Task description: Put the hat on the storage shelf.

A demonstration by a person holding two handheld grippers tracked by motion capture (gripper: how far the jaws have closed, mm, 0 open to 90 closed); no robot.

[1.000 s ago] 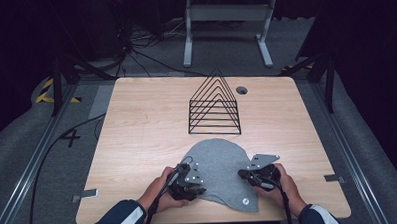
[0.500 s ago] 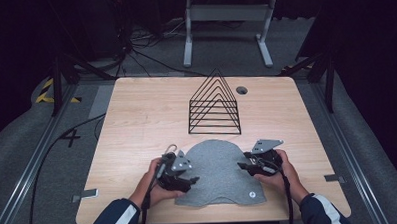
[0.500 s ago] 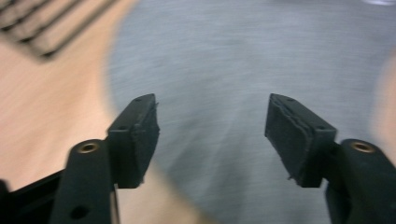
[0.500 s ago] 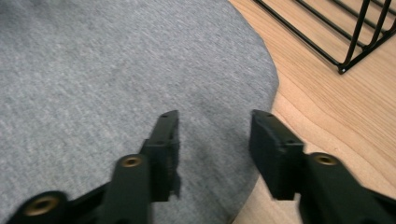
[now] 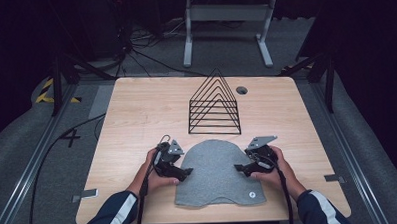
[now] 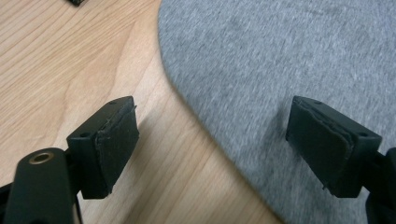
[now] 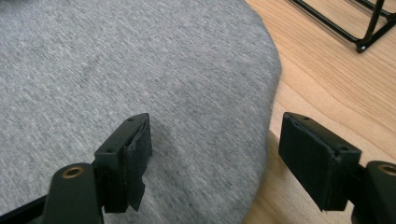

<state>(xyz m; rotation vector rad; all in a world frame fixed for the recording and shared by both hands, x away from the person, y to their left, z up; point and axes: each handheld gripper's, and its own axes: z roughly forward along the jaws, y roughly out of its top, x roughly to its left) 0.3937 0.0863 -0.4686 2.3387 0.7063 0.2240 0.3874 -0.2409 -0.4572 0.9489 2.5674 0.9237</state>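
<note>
From above, both tools rest low on the pale wooden tabletop [image 5: 136,119], the left tool [image 5: 187,171] at the left edge of a flat grey felt-like cloth [image 5: 216,174] with a rounded top, the right tool [image 5: 237,166] at its right edge, each hand wrapped round its grip with jaws turned inward, and a black wire rack [image 5: 215,105] of nested triangles just beyond. Left gripper view: black padded jaws spread wide, straddling the cloth's curved edge. Right gripper view: jaws likewise parted, one over cloth, one over wood.
</note>
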